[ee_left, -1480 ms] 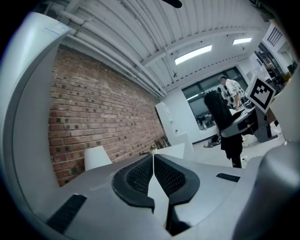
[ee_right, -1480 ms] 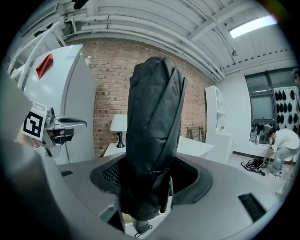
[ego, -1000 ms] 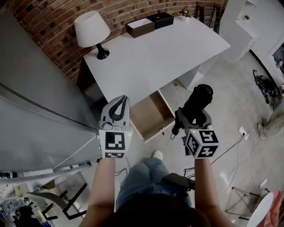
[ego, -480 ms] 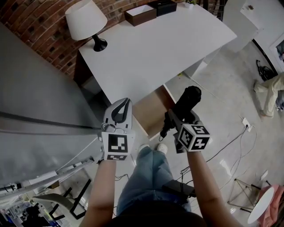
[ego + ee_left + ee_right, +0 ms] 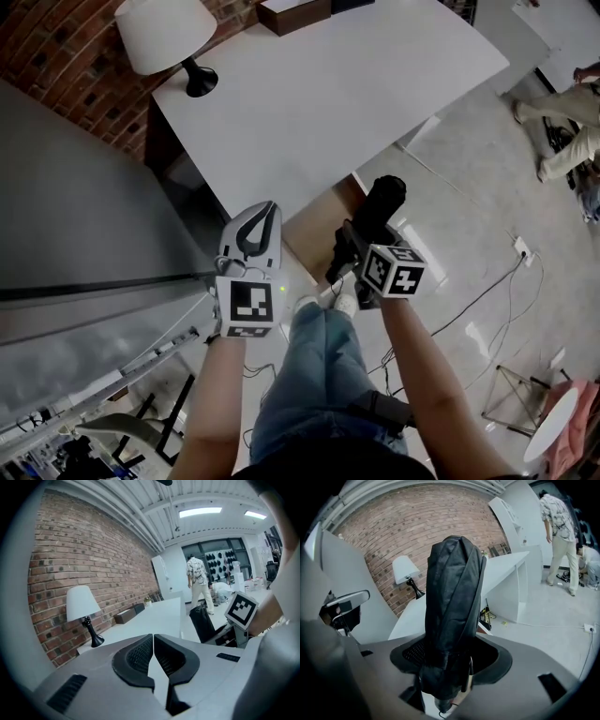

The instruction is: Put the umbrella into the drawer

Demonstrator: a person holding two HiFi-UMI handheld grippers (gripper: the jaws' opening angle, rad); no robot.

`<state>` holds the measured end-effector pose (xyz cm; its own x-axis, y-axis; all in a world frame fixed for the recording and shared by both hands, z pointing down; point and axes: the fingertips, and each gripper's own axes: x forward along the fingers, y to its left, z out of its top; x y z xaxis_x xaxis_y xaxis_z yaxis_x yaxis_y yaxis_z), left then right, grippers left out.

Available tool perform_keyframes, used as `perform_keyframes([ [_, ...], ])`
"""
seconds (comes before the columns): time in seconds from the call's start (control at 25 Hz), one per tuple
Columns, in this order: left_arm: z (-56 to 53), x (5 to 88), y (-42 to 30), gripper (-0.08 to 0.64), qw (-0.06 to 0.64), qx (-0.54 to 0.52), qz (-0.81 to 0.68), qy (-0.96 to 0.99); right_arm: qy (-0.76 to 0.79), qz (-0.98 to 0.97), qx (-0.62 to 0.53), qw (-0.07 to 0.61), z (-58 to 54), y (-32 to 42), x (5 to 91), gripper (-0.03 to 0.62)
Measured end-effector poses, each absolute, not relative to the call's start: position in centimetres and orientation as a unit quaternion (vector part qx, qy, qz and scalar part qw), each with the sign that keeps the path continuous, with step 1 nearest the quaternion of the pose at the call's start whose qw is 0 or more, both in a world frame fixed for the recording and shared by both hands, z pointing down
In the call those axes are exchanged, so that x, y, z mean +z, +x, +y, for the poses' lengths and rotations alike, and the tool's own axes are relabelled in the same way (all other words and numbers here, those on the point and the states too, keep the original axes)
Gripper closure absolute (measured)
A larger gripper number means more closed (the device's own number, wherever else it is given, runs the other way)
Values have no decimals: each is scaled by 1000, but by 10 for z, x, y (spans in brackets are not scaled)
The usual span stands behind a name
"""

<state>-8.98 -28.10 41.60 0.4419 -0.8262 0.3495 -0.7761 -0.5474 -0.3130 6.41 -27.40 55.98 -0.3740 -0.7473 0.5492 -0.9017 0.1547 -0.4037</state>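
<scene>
Right gripper [image 5: 364,246] clamped on folded black umbrella [image 5: 377,204], umbrella pointing to 1 o'clock over open drawer [image 5: 314,234], left gripper [image 5: 259,211] empty, jaws together, at drawer's 9 o'clock, desk [image 5: 328,94] at 12

Probably lab or studio: brick wall [image 5: 84,550], white desk [image 5: 328,94], lamp [image 5: 164,37], floor cables [image 5: 487,291].
</scene>
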Motion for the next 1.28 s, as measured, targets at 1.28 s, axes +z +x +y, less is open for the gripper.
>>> perform_keyframes([
  [1.28, -333, 472, -88, 557, 41, -279, 453, -846, 501, -683, 501, 175, -332, 36, 763, 330],
])
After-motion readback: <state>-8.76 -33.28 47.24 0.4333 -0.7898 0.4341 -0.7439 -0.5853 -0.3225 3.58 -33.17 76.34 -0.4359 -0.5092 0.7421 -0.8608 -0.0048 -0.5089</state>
